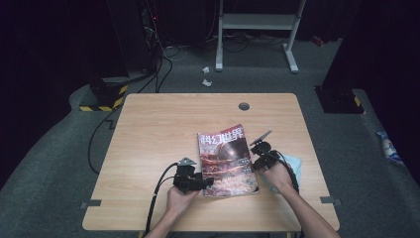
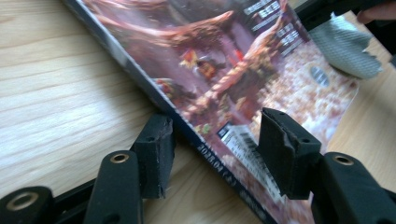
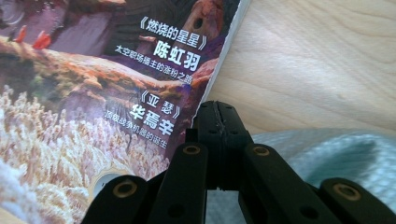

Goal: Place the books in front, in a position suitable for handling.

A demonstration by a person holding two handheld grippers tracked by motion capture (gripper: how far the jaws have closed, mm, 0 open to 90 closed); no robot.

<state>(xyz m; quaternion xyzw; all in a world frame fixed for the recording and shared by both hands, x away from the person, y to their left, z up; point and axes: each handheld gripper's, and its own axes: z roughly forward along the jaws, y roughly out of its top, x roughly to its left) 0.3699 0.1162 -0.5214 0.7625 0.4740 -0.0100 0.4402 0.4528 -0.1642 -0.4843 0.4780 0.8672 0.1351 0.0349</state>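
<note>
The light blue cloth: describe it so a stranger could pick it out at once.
On the wooden table, look toward the near right side, where a magazine lies flat. Just right of it, under the person's right hand, sits the light blue cloth: soft, crumpled and plain, unlike the glossy printed cover beside it.

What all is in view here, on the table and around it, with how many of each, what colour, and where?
magazine: one, red-brown illustrated cover with white lettering, flat on the near middle of the table
cloth: one, pale blue-grey, crumpled on the table right of the magazine
table: one, light wood, centre of the high view
grommet: one, grey, round, in the tabletop near the far edge
white frame: one, on the floor beyond the table
paper scraps: two, white, on the grey floor behind the table
left gripper: one, black, jaws open astride the magazine's spine edge
right gripper: one, black, jaws together at the magazine's right edge, beside the cloth
</note>
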